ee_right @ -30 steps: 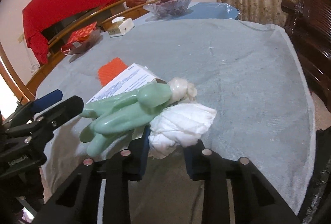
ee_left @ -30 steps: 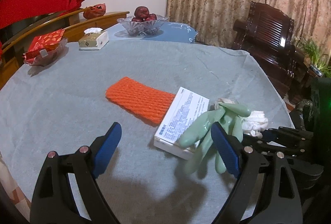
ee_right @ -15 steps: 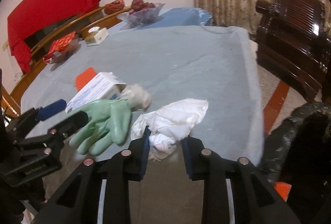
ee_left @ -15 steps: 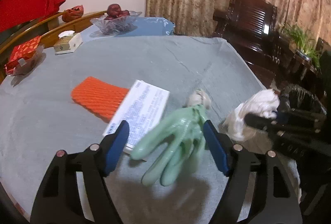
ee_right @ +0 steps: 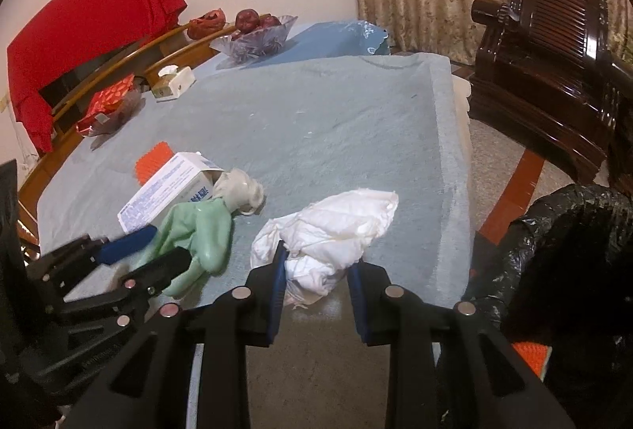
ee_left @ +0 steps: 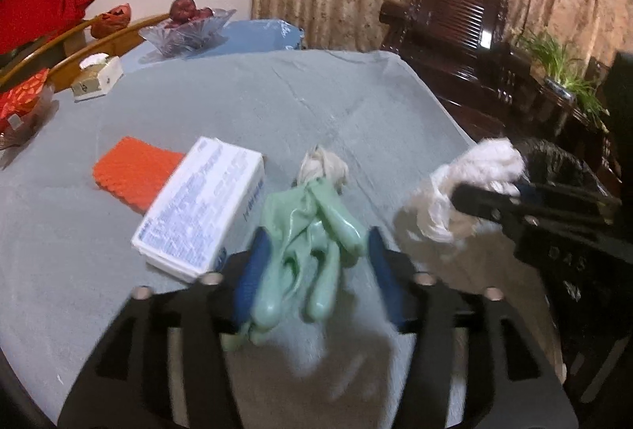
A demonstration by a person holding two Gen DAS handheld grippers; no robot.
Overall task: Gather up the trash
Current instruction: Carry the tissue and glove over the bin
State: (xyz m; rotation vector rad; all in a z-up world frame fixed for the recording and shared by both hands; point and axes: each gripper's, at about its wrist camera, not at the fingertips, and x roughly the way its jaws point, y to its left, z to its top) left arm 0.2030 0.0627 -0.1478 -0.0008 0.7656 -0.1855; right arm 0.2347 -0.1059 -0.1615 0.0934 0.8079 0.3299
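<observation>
Left hand-held gripper (ee_left: pixel 312 270) now narrowed around green glove (ee_left: pixel 312 227) (previously wide).

Both grippers sit low, side by side. The left gripper (ee_left: pixel 312 270) has its blue-padded fingers partly closed around a green rubber glove (ee_left: pixel 312 231); the right gripper (ee_right: pixel 316 282) pinches a crumpled white tissue (ee_right: pixel 332 235).

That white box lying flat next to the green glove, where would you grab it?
Probably across its narrow width, coming down from above. The white box lies flat on the grey tablecloth, long and thin. Its near end looks freest; the orange mesh pad and green glove crowd the sides.
</observation>
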